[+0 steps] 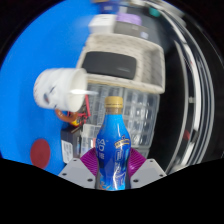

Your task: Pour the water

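A blue plastic bottle (113,148) with a gold cap stands upright between my fingers, its label facing the camera. My gripper (113,170) is shut on the bottle, with the magenta pads (84,157) pressing its lower body from both sides. A white paper cup (60,88) with a printed pattern lies tilted to the left beyond the bottle, its mouth facing right. The bottle's base is hidden between the fingers.
A clear glass or plastic container (140,120) stands just behind the bottle. A white basket (122,65) with a dark inside sits farther back. The blue table surface (25,120) spreads to the left, with a red round spot (40,152) on it.
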A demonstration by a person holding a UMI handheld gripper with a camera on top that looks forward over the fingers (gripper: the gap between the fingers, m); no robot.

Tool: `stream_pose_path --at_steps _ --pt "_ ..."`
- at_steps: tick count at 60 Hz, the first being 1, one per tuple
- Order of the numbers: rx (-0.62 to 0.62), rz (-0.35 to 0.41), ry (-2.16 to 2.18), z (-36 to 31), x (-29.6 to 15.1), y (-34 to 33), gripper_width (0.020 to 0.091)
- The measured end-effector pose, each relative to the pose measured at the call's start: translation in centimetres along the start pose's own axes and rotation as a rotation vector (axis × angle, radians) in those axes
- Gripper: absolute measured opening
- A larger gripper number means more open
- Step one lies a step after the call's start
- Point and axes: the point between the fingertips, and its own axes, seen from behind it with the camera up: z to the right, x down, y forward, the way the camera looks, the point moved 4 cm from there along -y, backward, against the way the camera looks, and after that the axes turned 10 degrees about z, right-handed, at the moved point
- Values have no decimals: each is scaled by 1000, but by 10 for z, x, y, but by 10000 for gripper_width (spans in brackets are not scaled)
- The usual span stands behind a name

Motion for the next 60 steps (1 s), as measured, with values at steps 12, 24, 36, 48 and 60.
stream_pose_path --at_steps 12,24,36,48,60 --pt "86 -4 725 59 72 13 348" --pt "106 11 1497 86 140 42 350" --pt "97 27 1642 78 165 66 348" --pt "121 42 1632 72 172 73 355" --pt "144 29 1660 71 175 70 481"
